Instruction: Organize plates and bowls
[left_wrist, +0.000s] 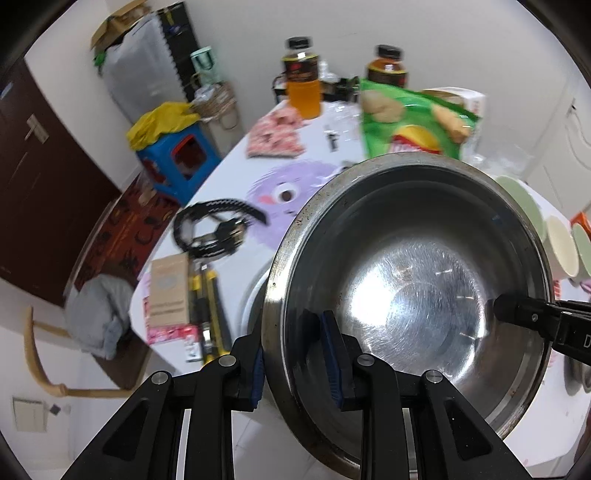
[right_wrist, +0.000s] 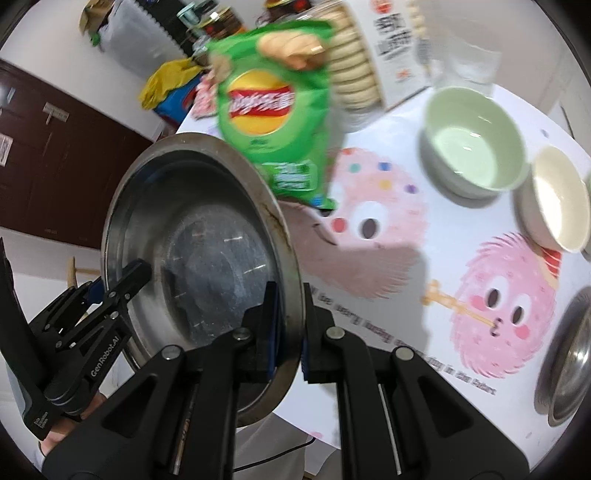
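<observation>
A large stainless steel bowl (left_wrist: 406, 277) hangs tilted above the table, held by its rim from two opposite sides. My left gripper (left_wrist: 295, 369) is shut on the near rim, one blue pad inside the bowl and one outside. In the right wrist view the same steel bowl (right_wrist: 207, 251) has my right gripper (right_wrist: 291, 332) shut on its right rim. Each view also shows the other gripper: the right gripper (left_wrist: 517, 314) and the left gripper (right_wrist: 122, 284). A green bowl (right_wrist: 476, 147) and a cream bowl (right_wrist: 557, 199) stand on the table at the right. Another steel bowl (right_wrist: 569, 350) sits at the right edge.
A green chip bag (right_wrist: 273, 107) stands just behind the held bowl, with a biscuit box (right_wrist: 384, 51) beside it. Two drink bottles (left_wrist: 303, 81) stand at the far end of the table. Black cables (left_wrist: 214, 229) and a cardboard box (left_wrist: 168, 291) lie at the left. A blue stool (left_wrist: 177, 155) stands beyond the table.
</observation>
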